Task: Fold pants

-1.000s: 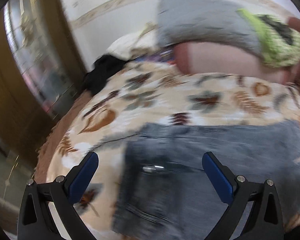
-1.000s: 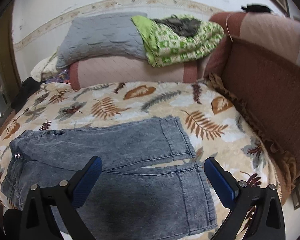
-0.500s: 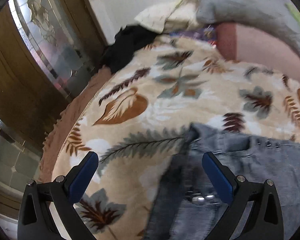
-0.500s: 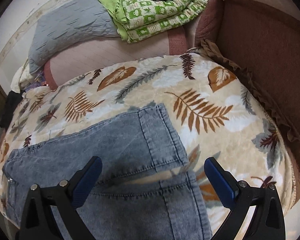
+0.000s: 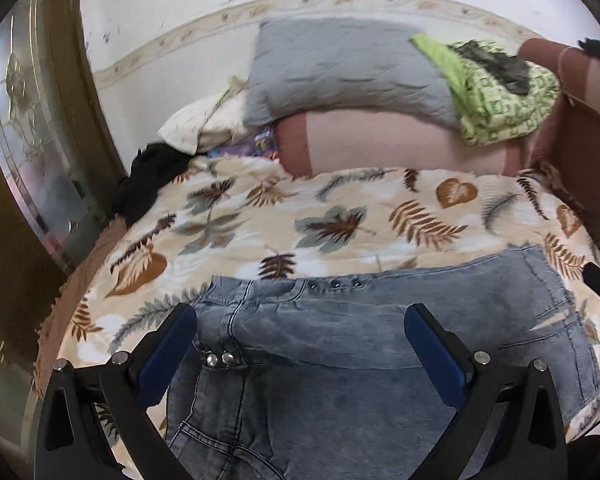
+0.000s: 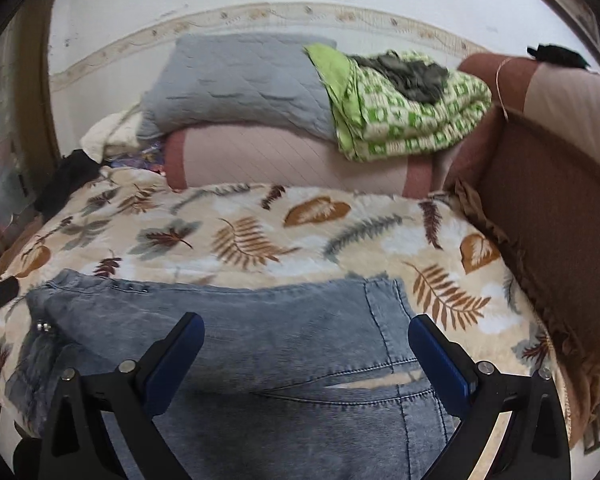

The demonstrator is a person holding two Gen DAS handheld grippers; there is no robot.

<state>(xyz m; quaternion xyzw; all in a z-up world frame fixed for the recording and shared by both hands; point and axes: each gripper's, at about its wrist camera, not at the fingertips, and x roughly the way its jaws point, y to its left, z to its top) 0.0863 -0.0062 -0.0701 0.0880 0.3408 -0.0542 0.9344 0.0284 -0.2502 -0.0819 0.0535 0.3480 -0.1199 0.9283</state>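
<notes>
Leaf-printed in brown, grey and cream, a plush blanket (image 5: 340,216) is spread over a bed set against a white wall with a patterned border strip (image 6: 260,16). A glazed wooden door (image 5: 32,128) is seen at the left, and a brown upholstered side panel (image 6: 548,200) closes the bed's right edge. At the head, a grey quilted pillow (image 6: 240,80) and a green-checked folded blanket (image 6: 404,116) are stacked on a pink bolster (image 6: 292,160), with a black garment (image 5: 148,180) bunched by the door. Grey denim pants (image 5: 360,328) are laid flat across the near part of the bed, waistband and studs to the left, leg hems to the right. Bare blanket is left beyond them. The left gripper (image 5: 300,344) and right gripper (image 6: 306,350) are held above the denim, jaws spread wide, nothing gripped.
</notes>
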